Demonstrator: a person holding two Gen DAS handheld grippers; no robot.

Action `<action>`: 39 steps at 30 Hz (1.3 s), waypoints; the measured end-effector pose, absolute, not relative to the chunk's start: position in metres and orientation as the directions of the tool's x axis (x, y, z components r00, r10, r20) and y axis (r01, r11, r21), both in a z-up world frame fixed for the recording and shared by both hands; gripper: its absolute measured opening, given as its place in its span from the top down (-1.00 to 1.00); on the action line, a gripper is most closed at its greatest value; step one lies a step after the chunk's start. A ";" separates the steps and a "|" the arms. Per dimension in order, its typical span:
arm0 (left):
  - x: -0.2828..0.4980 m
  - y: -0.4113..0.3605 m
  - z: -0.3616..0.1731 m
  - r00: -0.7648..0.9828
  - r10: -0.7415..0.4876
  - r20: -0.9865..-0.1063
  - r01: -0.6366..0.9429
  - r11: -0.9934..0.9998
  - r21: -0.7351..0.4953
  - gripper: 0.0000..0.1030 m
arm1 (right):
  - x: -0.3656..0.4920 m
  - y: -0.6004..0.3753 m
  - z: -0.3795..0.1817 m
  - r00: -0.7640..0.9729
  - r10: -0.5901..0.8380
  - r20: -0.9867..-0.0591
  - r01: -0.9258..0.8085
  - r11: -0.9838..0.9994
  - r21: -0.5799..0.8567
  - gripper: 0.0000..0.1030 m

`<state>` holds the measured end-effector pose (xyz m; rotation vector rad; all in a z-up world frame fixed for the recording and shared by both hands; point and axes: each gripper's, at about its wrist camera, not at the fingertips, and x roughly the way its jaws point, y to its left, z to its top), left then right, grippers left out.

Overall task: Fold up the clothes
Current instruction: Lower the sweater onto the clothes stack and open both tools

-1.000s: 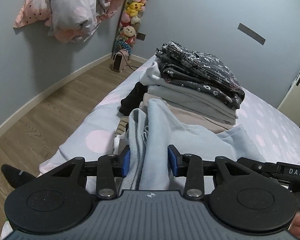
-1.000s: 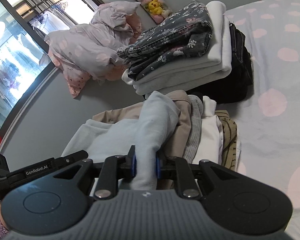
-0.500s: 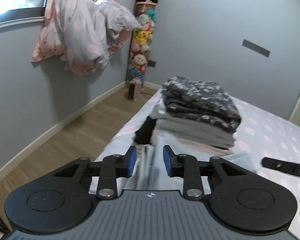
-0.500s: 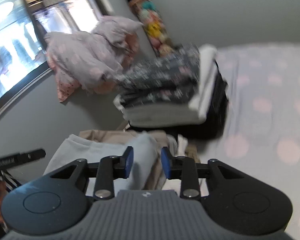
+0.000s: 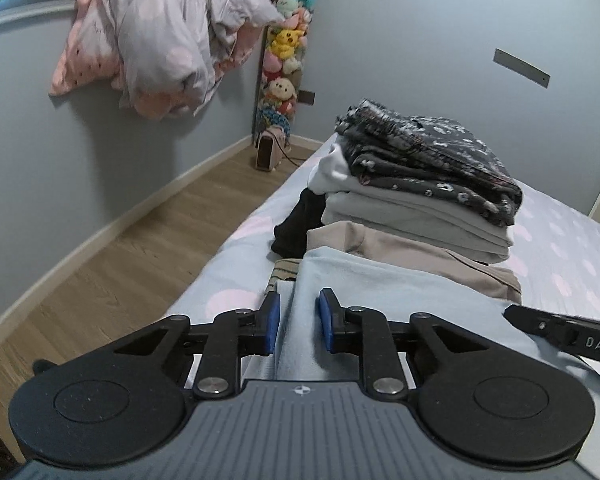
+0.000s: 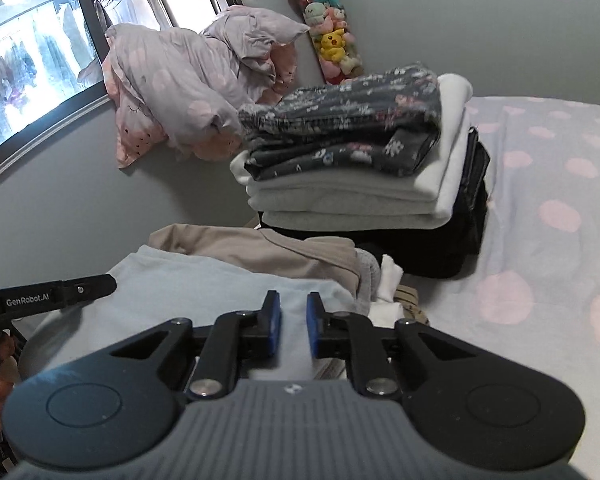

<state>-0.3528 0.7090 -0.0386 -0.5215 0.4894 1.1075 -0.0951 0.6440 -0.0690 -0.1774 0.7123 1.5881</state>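
The left wrist view looks from just behind the left gripper (image 5: 298,322) along its fingers, tilted down over the bed (image 5: 572,248) toward the corner with the toy rack (image 5: 282,60); the right wrist view sits just behind the right gripper (image 6: 293,322), facing down across the bed (image 6: 540,184) toward the window (image 6: 28,52); both sit close above the blue garment (image 5: 400,292) (image 6: 188,280); both share the stack (image 5: 420,176) (image 6: 356,160), the hung bedding (image 5: 160,36) (image 6: 196,80), and each shows the other gripper's edge.
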 end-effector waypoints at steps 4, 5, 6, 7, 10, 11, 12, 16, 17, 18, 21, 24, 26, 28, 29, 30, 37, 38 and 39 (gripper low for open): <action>-0.355 0.708 -0.038 0.368 0.698 -0.614 -0.924 0.348 -0.158 0.51 | -0.095 0.654 -0.075 -0.173 0.841 -0.513 -0.933 0.027 0.359 0.69; -0.356 0.706 -0.036 0.367 0.698 -0.616 -0.924 0.348 -0.157 0.51 | -0.096 0.654 -0.074 -0.173 0.839 -0.515 -0.935 0.024 0.354 0.69; -0.356 0.704 -0.035 0.365 0.697 -0.617 -0.925 0.347 -0.155 0.51 | -0.096 0.653 -0.072 -0.173 0.838 -0.518 -0.937 0.022 0.349 0.69; -0.356 0.700 -0.031 0.361 0.699 -0.617 -0.926 0.346 -0.150 0.49 | -0.097 0.650 -0.069 -0.172 0.836 -0.521 -0.939 0.021 0.345 0.69; -0.357 0.682 -0.013 0.350 0.715 -0.605 -0.928 0.353 -0.121 0.49 | -0.099 0.638 -0.056 -0.171 0.840 -0.515 -0.946 0.007 0.324 0.67; -0.358 0.675 -0.008 0.345 0.720 -0.602 -0.927 0.360 -0.101 0.49 | -0.100 0.631 -0.051 -0.171 0.845 -0.506 -0.949 -0.004 0.314 0.62; -0.358 0.666 -0.002 0.338 0.725 -0.599 -0.926 0.371 -0.074 0.49 | -0.102 0.624 -0.045 -0.170 0.850 -0.498 -0.953 -0.013 0.303 0.62; -0.359 0.635 0.011 0.327 0.729 -0.601 -0.905 0.425 0.022 0.49 | -0.113 0.588 -0.023 -0.207 0.865 -0.456 -0.960 -0.090 0.265 0.62; -0.359 0.630 0.010 0.325 0.725 -0.607 -0.899 0.435 0.038 0.49 | -0.117 0.578 -0.018 -0.220 0.867 -0.446 -0.960 -0.111 0.256 0.62; -0.359 0.624 0.010 0.323 0.721 -0.613 -0.893 0.446 0.054 0.49 | -0.121 0.569 -0.015 -0.232 0.866 -0.443 -0.960 -0.130 0.250 0.62; -0.356 0.621 -0.001 0.301 0.714 -0.632 -0.888 0.451 0.087 0.49 | -0.132 0.546 -0.012 -0.252 0.862 -0.440 -0.960 -0.166 0.224 0.62; -0.357 0.624 -0.011 0.283 0.712 -0.643 -0.900 0.428 0.077 0.48 | -0.144 0.536 -0.019 -0.239 0.852 -0.467 -0.969 -0.177 0.172 0.62; -0.358 0.625 -0.011 0.283 0.712 -0.643 -0.907 0.417 0.063 0.48 | -0.148 0.538 -0.029 -0.212 0.837 -0.505 -0.977 -0.165 0.136 0.62; -0.361 0.619 -0.006 0.281 0.712 -0.643 -0.907 0.417 0.065 0.43 | -0.146 0.543 -0.038 -0.196 0.822 -0.535 -0.980 -0.145 0.136 0.63; -0.362 0.614 -0.003 0.274 0.719 -0.638 -0.906 0.416 0.080 0.43 | -0.144 0.543 -0.039 -0.196 0.820 -0.537 -0.979 -0.135 0.152 0.63; -0.364 0.610 0.000 0.263 0.730 -0.631 -0.906 0.411 0.097 0.43 | -0.143 0.541 -0.037 -0.198 0.822 -0.534 -0.978 -0.130 0.162 0.62; -0.380 0.568 0.035 0.222 0.786 -0.576 -0.933 0.343 0.109 0.35 | -0.146 0.509 -0.011 -0.192 0.877 -0.441 -0.979 -0.141 0.145 0.20; -0.381 0.561 0.042 0.214 0.796 -0.566 -0.937 0.331 0.111 0.32 | -0.147 0.501 -0.006 -0.196 0.884 -0.425 -0.979 -0.148 0.143 0.11; -0.381 0.554 0.049 0.211 0.807 -0.552 -0.939 0.323 0.113 0.25 | -0.147 0.494 -0.001 -0.202 0.890 -0.409 -0.977 -0.155 0.144 -0.01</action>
